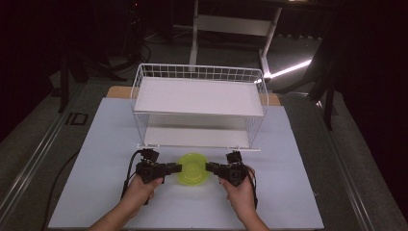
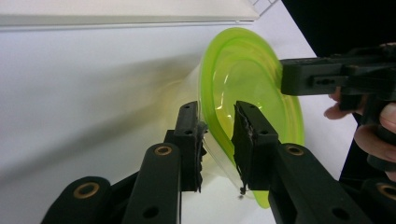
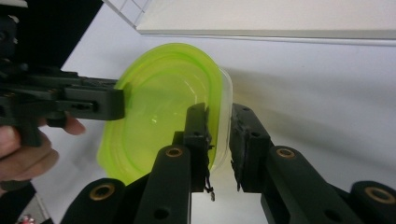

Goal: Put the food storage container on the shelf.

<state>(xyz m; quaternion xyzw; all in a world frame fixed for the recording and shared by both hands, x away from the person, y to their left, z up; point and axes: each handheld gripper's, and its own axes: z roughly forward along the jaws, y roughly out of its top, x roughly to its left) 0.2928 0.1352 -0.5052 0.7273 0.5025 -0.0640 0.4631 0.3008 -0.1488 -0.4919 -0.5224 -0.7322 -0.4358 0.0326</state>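
- White wire rack (image 1: 198, 107), two tiers, standing at the far middle of the table (image 1: 288, 192).
- Grey table surface lying under it.
- White desk frame (image 1: 234, 29) standing on the floor beyond.

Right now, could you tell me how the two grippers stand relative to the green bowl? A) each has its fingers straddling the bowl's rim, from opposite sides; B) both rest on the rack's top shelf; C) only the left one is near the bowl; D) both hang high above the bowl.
A: the left gripper and right gripper meet the green bowl from opposite sides, fingers straddling its rim.
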